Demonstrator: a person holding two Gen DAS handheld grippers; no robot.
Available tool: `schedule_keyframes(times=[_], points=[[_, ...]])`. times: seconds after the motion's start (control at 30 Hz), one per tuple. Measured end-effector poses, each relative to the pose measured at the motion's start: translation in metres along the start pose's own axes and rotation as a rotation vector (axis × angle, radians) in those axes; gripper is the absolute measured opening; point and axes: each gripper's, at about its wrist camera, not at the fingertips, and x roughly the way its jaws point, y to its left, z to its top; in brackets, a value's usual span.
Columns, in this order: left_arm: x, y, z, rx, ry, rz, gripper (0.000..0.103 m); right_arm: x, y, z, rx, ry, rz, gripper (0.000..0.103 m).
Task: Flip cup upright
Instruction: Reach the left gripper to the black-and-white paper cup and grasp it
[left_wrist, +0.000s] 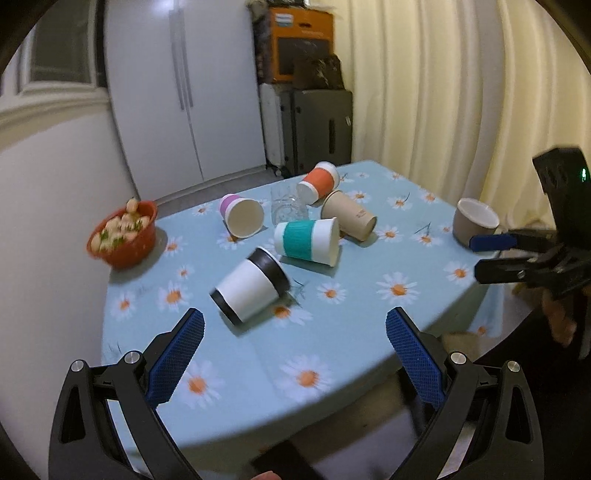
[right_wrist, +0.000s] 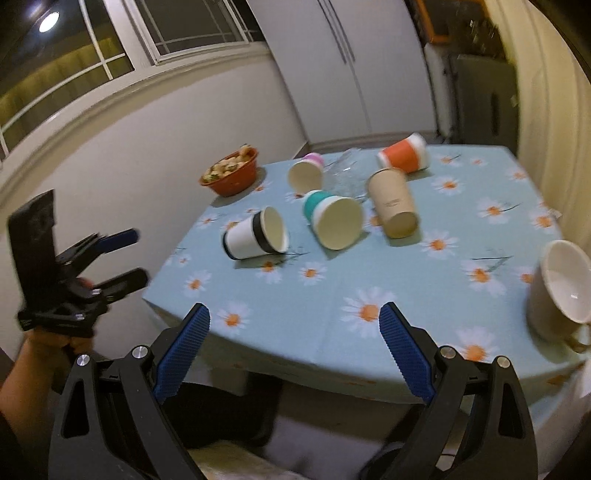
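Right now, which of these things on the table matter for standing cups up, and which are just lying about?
For the job:
black-banded white cup, on its side
teal cup, on its side
tan cup, on its side
purple cup, on its side
orange cup, on its side
left tongs and right tongs, both open and empty

Just lying about:
red bowl of food
beige mug
clear glass

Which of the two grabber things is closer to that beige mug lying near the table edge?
Right. The right gripper sits close beside the beige mug, open, not touching it. The left gripper hangs open over the near table edge, closer to the black-and-white cup.
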Motion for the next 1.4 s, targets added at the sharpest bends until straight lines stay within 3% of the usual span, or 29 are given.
schedule_keyframes(times=[0.2,0.57,0.7,0.93,0.97,1.0,1.13,1.3,1.4], points=[[0.053,0.015,0.022,0.169,0.139,-0.034,0.096,0.029,-0.006,0.024,0.052,0.079,0.076,0.092],[0.151,0.030,0.030,0.442,0.365,-0.086,0.096,0.077,-0.022,0.034,0.087,0.205,0.097,0.089],[0.176,0.034,0.028,0.495,0.423,-0.082,0.081,0.087,-0.031,0.031,0.106,0.244,0.098,0.087],[0.195,0.034,0.027,0.513,0.471,-0.112,0.078,0.088,-0.040,0.031,0.116,0.254,0.089,0.087],[0.196,0.034,0.026,0.519,0.477,-0.114,0.077,0.088,-0.040,0.031,0.117,0.254,0.089,0.086],[0.197,0.033,0.026,0.519,0.482,-0.117,0.067,0.087,-0.041,0.031,0.119,0.254,0.088,0.086],[0.197,0.033,0.026,0.517,0.488,-0.107,0.067,0.084,-0.042,0.032,0.129,0.250,0.091,0.086],[0.191,0.033,0.029,0.477,0.500,-0.099,0.066,0.079,-0.046,0.033,0.146,0.235,0.109,0.086],[0.180,0.033,0.039,0.398,0.505,-0.114,0.066,0.073,-0.053,0.033,0.176,0.224,0.135,0.086]])
